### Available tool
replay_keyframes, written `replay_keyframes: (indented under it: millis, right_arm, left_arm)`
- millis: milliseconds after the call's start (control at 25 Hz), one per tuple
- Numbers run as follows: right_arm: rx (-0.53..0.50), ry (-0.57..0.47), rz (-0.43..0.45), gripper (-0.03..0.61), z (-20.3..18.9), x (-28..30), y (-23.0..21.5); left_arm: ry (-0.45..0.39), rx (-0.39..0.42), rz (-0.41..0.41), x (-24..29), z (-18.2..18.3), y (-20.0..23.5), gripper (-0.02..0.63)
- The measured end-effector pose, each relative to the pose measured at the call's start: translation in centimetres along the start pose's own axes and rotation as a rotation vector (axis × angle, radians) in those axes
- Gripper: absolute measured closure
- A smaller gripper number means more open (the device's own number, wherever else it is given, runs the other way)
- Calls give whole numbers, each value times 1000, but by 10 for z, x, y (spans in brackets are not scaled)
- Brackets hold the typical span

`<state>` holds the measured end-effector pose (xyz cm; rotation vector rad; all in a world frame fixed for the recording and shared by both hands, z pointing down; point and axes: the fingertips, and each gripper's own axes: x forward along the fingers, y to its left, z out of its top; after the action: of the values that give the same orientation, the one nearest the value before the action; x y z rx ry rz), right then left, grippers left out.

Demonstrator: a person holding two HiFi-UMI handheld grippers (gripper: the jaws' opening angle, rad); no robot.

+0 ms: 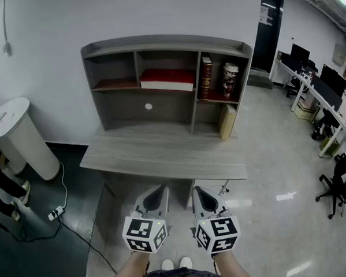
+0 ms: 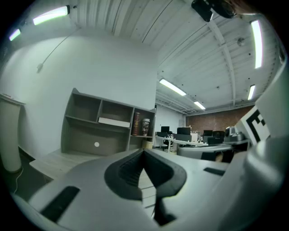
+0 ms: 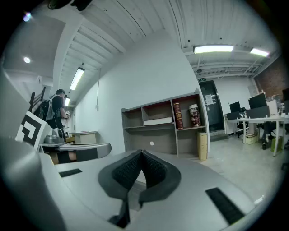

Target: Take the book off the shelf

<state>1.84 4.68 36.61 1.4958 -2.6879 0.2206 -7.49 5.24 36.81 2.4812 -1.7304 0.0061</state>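
A dark red book (image 1: 205,77) stands upright in the right compartment of the grey shelf (image 1: 108,47) on the desk (image 1: 160,157). A red and white book (image 1: 167,80) lies flat in the middle compartment. Both grippers hang low in front of the desk, well short of the shelf. My left gripper (image 1: 157,190) and my right gripper (image 1: 201,192) are shut and empty. The left gripper view shows its closed tips (image 2: 144,152) with the upright book (image 2: 136,123) far off. In the right gripper view the tips (image 3: 141,153) meet below the upright book (image 3: 177,116).
A patterned cup (image 1: 230,79) stands beside the upright book, and a beige box (image 1: 227,120) leans below it. A white round bin (image 1: 17,135) and a floor cable (image 1: 55,213) lie left. Office desks with monitors (image 1: 320,90) stand right. A person (image 3: 58,106) stands far off.
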Motion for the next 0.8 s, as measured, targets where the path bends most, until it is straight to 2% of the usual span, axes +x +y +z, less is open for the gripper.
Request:
replay_keyframes:
  millis: [120,600,800]
  right_arm:
    - [-2,2,5,571,0,3,2]
    - [-7,25,-5,571,-10,6,-9]
    - [14,23,-4,571,-13,6,-20]
  left_arm:
    - [6,12,22,0,0,5,601]
    - [20,-37,20,9,-7,3,601]
    - [26,-25,34,15,-7,-1,601]
